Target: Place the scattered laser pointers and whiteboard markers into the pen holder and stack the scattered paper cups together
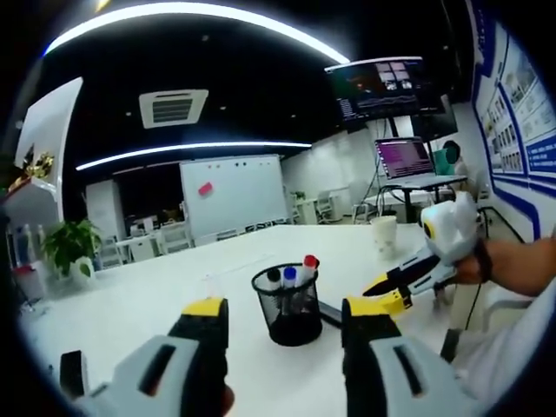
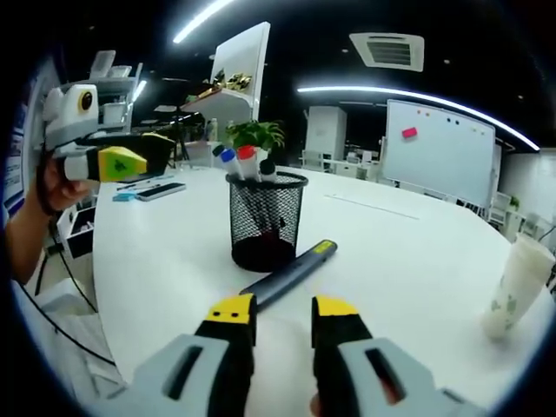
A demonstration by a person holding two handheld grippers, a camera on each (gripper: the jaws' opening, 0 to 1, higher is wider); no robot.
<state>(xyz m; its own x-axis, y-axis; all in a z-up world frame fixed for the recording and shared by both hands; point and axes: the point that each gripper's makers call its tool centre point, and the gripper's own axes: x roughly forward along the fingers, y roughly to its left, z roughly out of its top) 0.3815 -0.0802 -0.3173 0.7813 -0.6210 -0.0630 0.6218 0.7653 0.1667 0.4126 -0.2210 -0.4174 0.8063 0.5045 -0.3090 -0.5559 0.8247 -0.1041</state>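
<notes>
The black mesh pen holder (image 2: 265, 221) stands upright on the white table (image 2: 408, 261) with whiteboard markers (image 2: 239, 162) upright inside it. A grey laser pointer (image 2: 291, 274) lies on the table just beside the holder's base, directly ahead of the right gripper (image 2: 282, 321), whose jaws are parted and empty. The left gripper (image 1: 282, 317) faces the holder, jaws spread, empty. Stacked paper cups (image 2: 517, 287) stand well apart from the holder.

Around you stood a white table (image 2: 417, 252), with a potted plant (image 1: 69, 245) near its far edge and a whiteboard (image 1: 233, 193) bearing a pink note behind it. A ceiling vent (image 1: 173, 107) hung overhead, a wall screen (image 1: 382, 87) glowed above a laptop (image 1: 402, 158), and a phone (image 2: 161, 190) lay flat on the table.
</notes>
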